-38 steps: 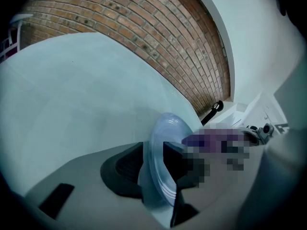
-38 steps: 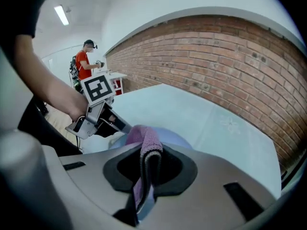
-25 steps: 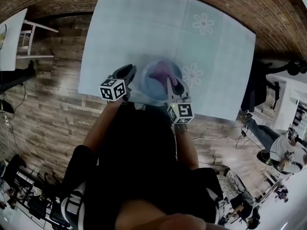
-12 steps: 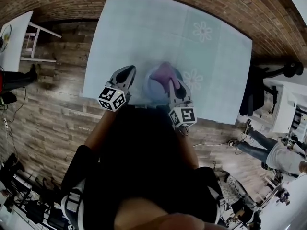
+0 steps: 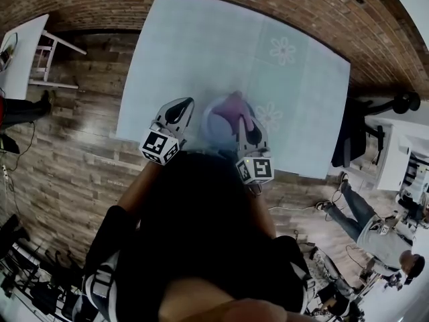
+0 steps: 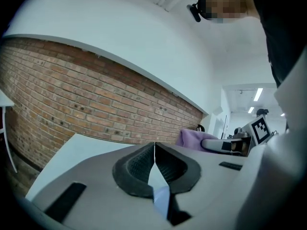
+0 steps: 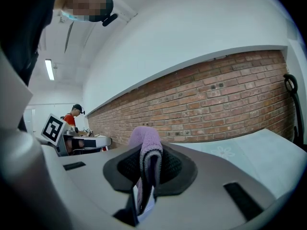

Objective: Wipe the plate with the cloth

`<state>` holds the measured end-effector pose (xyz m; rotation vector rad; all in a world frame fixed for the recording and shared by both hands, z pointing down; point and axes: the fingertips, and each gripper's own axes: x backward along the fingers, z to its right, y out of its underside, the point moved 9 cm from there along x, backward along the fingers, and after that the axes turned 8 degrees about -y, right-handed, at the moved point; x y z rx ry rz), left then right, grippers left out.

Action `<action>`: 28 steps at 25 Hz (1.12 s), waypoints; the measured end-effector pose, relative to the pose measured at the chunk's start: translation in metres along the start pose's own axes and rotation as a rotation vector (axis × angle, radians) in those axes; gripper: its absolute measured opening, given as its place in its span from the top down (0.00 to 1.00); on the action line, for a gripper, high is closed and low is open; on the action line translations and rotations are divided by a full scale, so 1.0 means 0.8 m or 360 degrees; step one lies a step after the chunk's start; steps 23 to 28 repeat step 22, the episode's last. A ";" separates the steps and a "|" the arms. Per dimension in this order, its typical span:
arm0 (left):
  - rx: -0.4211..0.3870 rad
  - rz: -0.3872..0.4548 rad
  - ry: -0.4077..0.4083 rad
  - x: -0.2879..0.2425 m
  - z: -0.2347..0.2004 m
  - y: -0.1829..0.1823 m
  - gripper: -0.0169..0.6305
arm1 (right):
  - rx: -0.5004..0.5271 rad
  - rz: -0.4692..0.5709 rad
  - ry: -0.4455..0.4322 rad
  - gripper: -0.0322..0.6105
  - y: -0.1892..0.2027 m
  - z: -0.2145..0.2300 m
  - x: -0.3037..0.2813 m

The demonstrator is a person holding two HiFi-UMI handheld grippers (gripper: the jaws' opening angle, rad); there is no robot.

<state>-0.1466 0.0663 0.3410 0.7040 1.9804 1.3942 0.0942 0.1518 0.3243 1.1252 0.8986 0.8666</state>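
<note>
A pale-blue plate [image 5: 216, 123] is held up over the near edge of the table. My left gripper [image 5: 181, 106] is shut on its left rim. In the left gripper view only a thin pale sliver of the plate [image 6: 160, 194] shows between the closed pads [image 6: 139, 164]. A purple cloth [image 5: 232, 102] lies over the plate's right side, and my right gripper [image 5: 240, 115] is shut on it. In the right gripper view the folded cloth [image 7: 147, 145] stands up between the pads. From the left gripper view, the cloth [image 6: 191, 138] and the right gripper [image 6: 225, 145] appear at the right.
The table [image 5: 201, 45] wears a light-blue cover with flower prints [image 5: 283, 50]. A red brick wall [image 7: 230, 104] runs behind it. A white table and stool [image 5: 27, 52] stand at the left. A dark chair [image 5: 350, 139] and people [image 5: 375, 237] are at the right.
The left gripper's jaws have closed on the plate's rim and the gripper has rolled. Both grippers have risen toward the head camera, with plate and cloth in them.
</note>
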 end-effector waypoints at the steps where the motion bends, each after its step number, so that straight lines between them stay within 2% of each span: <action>1: -0.0026 0.0008 0.0008 -0.001 0.001 -0.001 0.91 | 0.0000 0.0002 -0.0002 0.85 0.000 0.000 -0.001; 6: -0.0097 0.0021 0.0036 -0.005 0.008 -0.005 0.91 | 0.0044 -0.0004 -0.0009 0.85 -0.002 -0.002 -0.006; 28: -0.0138 0.0026 0.0074 -0.008 0.018 -0.006 0.91 | 0.0032 -0.0021 -0.0019 0.85 0.000 0.000 0.001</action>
